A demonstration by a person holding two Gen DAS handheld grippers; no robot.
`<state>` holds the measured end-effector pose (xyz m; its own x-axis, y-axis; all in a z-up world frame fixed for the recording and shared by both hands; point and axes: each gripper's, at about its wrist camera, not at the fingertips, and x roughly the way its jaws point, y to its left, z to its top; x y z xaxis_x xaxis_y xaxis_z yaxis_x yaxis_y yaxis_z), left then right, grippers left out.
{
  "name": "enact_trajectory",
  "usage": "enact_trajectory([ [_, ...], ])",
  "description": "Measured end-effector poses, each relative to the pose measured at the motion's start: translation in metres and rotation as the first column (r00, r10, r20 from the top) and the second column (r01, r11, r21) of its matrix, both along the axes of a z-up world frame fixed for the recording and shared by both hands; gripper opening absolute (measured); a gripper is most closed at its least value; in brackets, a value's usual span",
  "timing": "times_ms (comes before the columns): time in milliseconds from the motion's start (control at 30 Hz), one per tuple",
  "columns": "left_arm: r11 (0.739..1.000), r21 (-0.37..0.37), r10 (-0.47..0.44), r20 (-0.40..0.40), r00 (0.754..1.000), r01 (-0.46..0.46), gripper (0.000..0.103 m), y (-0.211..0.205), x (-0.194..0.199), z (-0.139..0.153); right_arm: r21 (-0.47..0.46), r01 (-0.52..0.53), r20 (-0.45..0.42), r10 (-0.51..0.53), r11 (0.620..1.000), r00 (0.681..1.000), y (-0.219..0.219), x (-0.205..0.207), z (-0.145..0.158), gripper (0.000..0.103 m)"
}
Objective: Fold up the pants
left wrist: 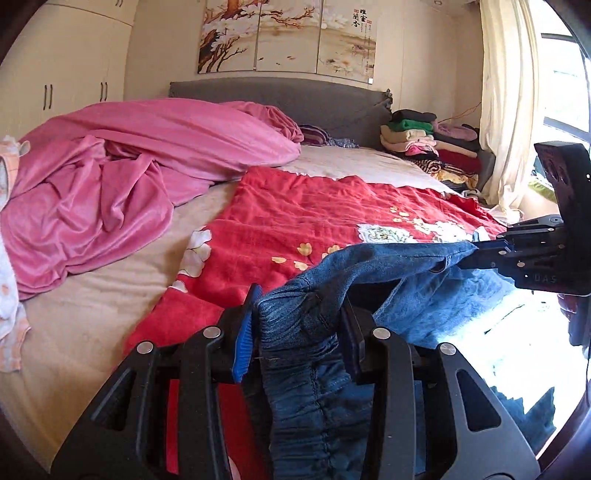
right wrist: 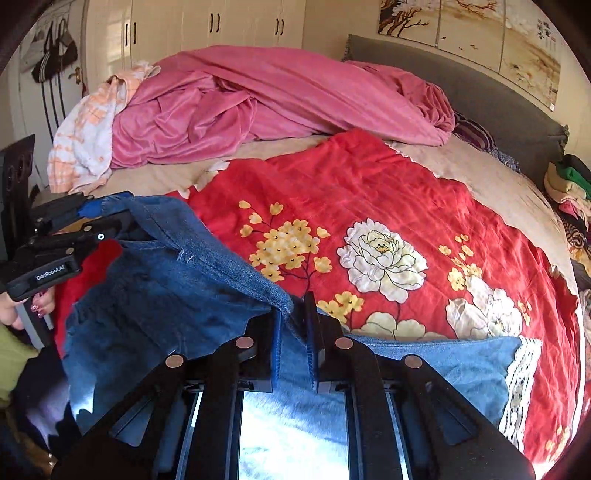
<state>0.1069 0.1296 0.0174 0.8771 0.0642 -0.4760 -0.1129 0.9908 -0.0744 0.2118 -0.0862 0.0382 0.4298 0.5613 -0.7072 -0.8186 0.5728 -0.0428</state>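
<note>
My left gripper [left wrist: 299, 325] and right gripper [right wrist: 295, 332] each pinch the pants [right wrist: 177, 280] waistband between their jaws, above the bed [right wrist: 461, 177].

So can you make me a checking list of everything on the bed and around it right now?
Surface: bed with a beige sheet; a red flowered quilt is spread on it.
Job's things: blue jeans held up between both grippers, one lace-trimmed leg end lying on the quilt.
Clutter: crumpled pink blanket and an orange-and-white towel at the far side; stack of folded clothes by the headboard.
Grippers: left gripper shut on the bunched waistband; right gripper shut on a jeans edge.
Cables: nothing seen.
Surroundings: wardrobe, flower painting, curtain by a bright window.
</note>
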Motion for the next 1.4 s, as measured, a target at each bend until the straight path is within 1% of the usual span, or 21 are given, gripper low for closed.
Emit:
enact_trajectory([
  [200,1.0,0.013,-0.028,-0.001,1.0,0.028,0.031,-0.011,-0.026,0.008,0.048,0.008,-0.016,-0.007,0.999,1.0,-0.024,-0.046,0.008,0.01],
  [300,0.999,-0.001,-0.046,-0.009,0.999,0.046,0.031,-0.014,-0.041,0.009,0.057,0.005,-0.033,-0.003,0.998,0.999,-0.032,-0.068,0.006,0.01],
  [433,0.996,0.019,-0.082,-0.033,0.996,0.083,0.031,-0.02,-0.063,0.005,0.063,-0.006,-0.051,0.009,0.998,0.999,-0.042,-0.099,0.0,0.01],
  [567,0.994,0.009,-0.107,-0.073,0.992,0.108,0.031,-0.022,-0.077,0.0,0.075,-0.015,-0.076,0.021,0.997,0.997,-0.05,-0.127,-0.009,0.01],
  [600,0.994,0.008,-0.11,-0.088,0.99,0.111,0.033,-0.022,-0.08,-0.002,0.077,-0.015,-0.089,0.022,0.997,0.996,-0.051,-0.132,-0.013,0.01],
  [700,0.994,0.02,-0.108,-0.123,0.986,0.112,0.033,-0.024,-0.087,-0.006,0.082,-0.022,-0.123,0.032,0.996,0.992,-0.051,-0.149,-0.022,0.01],
  [767,0.994,0.009,-0.107,-0.149,0.983,0.11,0.033,-0.023,-0.091,-0.009,0.085,-0.029,-0.138,0.04,0.996,0.99,-0.05,-0.159,-0.028,0.01],
  [833,0.995,-0.001,-0.102,-0.172,0.98,0.104,0.035,-0.021,-0.094,-0.012,0.087,-0.03,-0.165,0.044,0.996,0.985,-0.049,-0.166,-0.036,0.01],
  [900,0.995,0.006,-0.096,-0.191,0.977,0.099,0.036,-0.02,-0.097,-0.015,0.078,-0.036,-0.185,0.05,0.996,0.982,-0.046,-0.172,-0.044,0.01],
  [1067,0.997,0.012,-0.065,-0.252,0.966,0.07,0.042,-0.014,-0.097,-0.025,0.024,-0.064,-0.219,0.068,0.998,0.973,-0.033,-0.182,-0.063,0.01],
  [1100,0.998,0.008,-0.059,-0.263,0.963,0.064,0.046,-0.012,-0.098,-0.026,0.015,-0.064,-0.227,0.066,0.998,0.972,-0.032,-0.182,-0.066,0.01],
  [1133,0.998,0.012,-0.052,-0.271,0.961,0.057,0.053,-0.011,-0.1,-0.027,0.01,-0.061,-0.24,0.062,0.998,0.969,-0.031,-0.181,-0.07,0.01],
  [1200,0.999,0.007,-0.04,-0.286,0.957,0.044,0.06,-0.005,-0.104,-0.028,0.007,-0.056,-0.265,0.056,0.998,0.963,-0.031,-0.179,-0.076,0.01],
  [1267,0.999,-0.006,-0.047,-0.301,0.953,0.047,0.062,-0.001,-0.109,-0.028,0.0,-0.059,-0.269,0.057,0.998,0.961,-0.03,-0.18,-0.079,0.011],
  [1333,0.999,0.007,-0.044,-0.313,0.949,0.048,0.063,0.0,-0.116,-0.028,-0.003,-0.062,-0.273,0.059,0.998,0.96,-0.03,-0.181,-0.081,0.012],
  [1400,0.999,0.0,-0.041,-0.325,0.945,0.044,0.063,0.001,-0.122,-0.026,-0.006,-0.051,-0.287,0.048,0.999,0.957,-0.03,-0.178,-0.084,0.012],
])
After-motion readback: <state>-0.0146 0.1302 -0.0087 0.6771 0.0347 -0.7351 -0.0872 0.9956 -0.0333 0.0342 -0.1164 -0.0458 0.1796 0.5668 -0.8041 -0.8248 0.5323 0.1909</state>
